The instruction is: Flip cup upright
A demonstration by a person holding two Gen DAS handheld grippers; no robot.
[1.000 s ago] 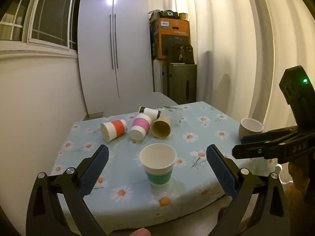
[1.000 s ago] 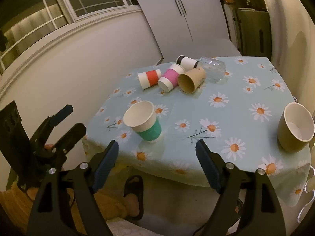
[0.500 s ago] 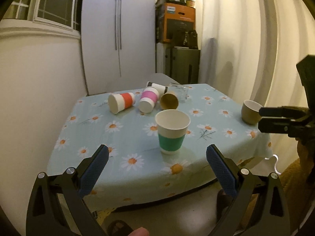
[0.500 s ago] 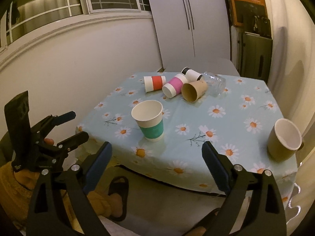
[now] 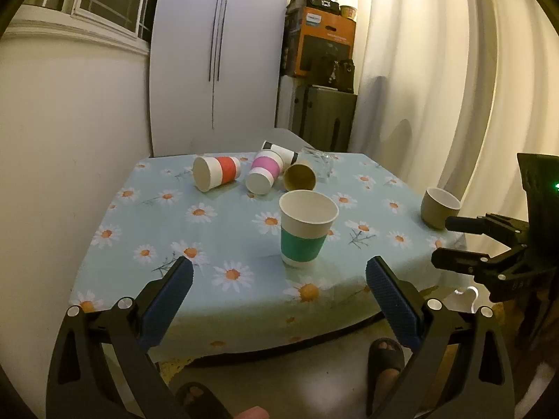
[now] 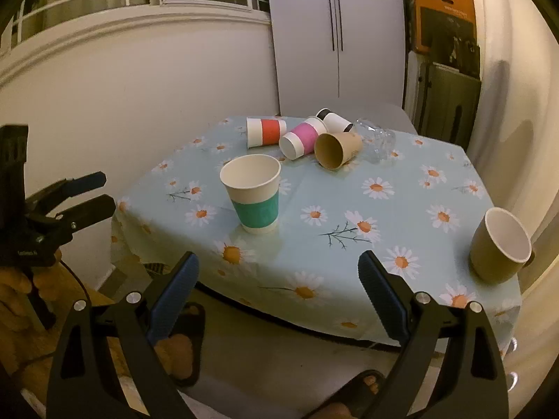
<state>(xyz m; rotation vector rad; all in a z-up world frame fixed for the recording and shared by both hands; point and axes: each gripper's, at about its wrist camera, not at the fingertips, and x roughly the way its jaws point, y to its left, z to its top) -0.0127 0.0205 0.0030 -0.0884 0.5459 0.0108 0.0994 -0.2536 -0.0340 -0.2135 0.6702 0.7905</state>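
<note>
Left wrist view: both grippers gape empty, green-banded cup upright, clear glass half-hidden behind toppled cups.

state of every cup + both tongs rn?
green-band cup: upright, mouth up
red-band cup: on its side
pink-band cup: on its side
black-band cup: on its side, behind the pink one
plain brown cup: on its side, mouth toward camera
clear glass: on its side
tan mug: upright
left tongs: open, empty
right tongs: open, empty

Teal-banded cup; daisy-print tablecloth
</note>
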